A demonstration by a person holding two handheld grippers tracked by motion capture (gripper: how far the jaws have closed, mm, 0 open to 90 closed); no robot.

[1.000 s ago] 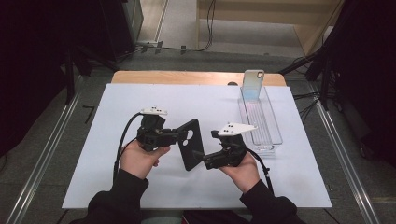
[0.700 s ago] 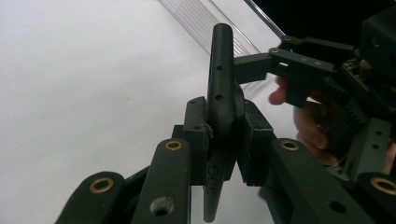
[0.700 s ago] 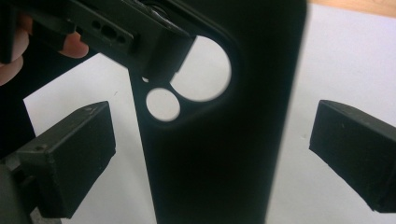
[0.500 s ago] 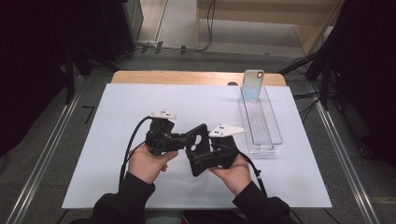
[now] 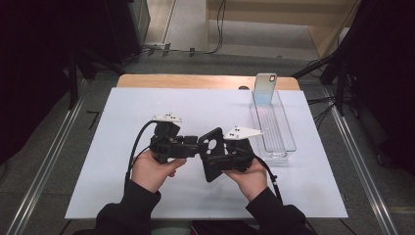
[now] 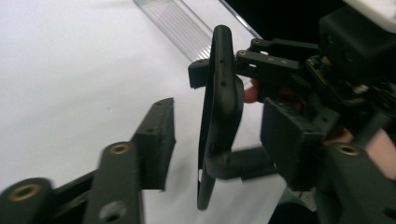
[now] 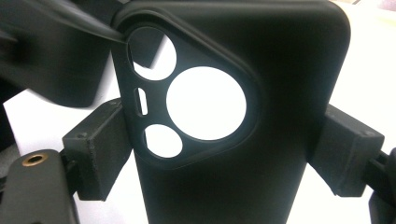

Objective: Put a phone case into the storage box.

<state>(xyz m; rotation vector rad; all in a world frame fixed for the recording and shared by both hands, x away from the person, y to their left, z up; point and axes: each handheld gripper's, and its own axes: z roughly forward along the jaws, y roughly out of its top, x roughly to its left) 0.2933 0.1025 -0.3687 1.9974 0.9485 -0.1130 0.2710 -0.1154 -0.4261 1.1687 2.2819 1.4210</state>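
Both hands have drawn closer together above the white tabletop (image 5: 98, 147) since a second ago, and the black phone case (image 5: 213, 152) has turned more upright between them. The left tongs (image 5: 195, 147) have just been opening: the left gripper view shows their two black jaws standing clear on either side of the case's thin edge, pressing on nothing. The right tongs (image 5: 220, 157) have just been closing, and the right gripper view shows a pad (image 7: 99, 154) against each long side of the case, so the case hangs in the air from the right tongs alone.

Behind them, at the tabletop's far right, a clear plastic tray (image 5: 288, 142) lies lengthwise, with a smartphone (image 5: 265, 88) propped upright at its far end.

Risk, as a judgement: the hold is only on two narrow side edges of a flexible shell, so the case could bow, twist or slip out and drop to the tabletop. The left jaws, still straddling its edge, could knock it askew as they pull away.

From above, you get the layout: hands, tray, phone, and the case well short of both. The right gripper view alone gives the camera cutout (image 7: 205, 102), one large hole and two smaller ones. The left gripper view alone gives the case (image 6: 219, 116) edge-on and the open gap beside it.
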